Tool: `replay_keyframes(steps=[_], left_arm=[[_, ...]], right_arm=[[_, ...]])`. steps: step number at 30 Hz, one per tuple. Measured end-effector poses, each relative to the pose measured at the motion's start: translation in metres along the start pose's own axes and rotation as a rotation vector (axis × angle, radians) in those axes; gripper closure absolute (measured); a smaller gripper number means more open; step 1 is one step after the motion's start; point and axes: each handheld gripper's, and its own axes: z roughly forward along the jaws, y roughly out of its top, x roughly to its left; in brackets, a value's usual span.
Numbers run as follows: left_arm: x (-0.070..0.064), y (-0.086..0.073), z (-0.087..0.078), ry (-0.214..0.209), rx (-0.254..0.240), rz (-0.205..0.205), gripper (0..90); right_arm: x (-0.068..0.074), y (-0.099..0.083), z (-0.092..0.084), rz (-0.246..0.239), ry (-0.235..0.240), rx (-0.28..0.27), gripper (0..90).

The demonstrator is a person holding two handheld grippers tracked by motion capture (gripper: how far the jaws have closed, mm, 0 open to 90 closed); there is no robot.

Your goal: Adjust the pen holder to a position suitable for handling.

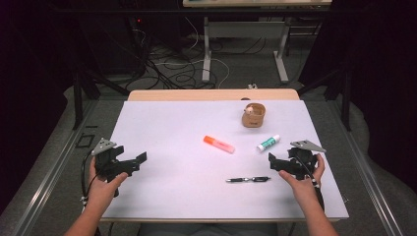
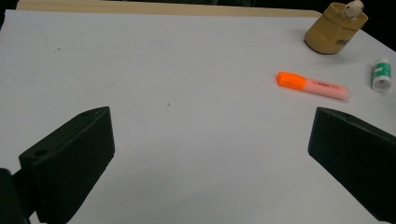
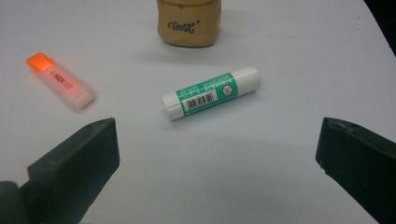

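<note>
White sheet (image 1: 167, 147): glue stick (image 3: 211, 92), highlighter (image 1: 219, 144), pen (image 1: 248, 179) lay loose; tan cup (image 1: 253, 114) stood at the far side.
Progress: nothing picked up, all left to do.
Left gripper (image 1: 140, 160): low at left edge, jaws wide, empty.
Right gripper (image 1: 272, 161): facing glue stick, jaws wide, empty.

White table (image 1: 162, 123) bears highlighter (image 1: 219, 144), glue stick (image 1: 268, 143), pen (image 1: 248, 179), cup (image 1: 253, 115) (tan).
</note>
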Motion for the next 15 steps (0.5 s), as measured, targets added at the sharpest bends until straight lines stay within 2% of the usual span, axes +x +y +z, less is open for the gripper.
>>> replay_keyframes(steps=[15], left_arm=[[-0.0003, 0.0006, 0.0028, 0.003, 0.003, 0.001, 1.4]], right_arm=[[-0.0034, -0.0018, 0.0032, 0.018, -0.011, 0.015, 1.1]])
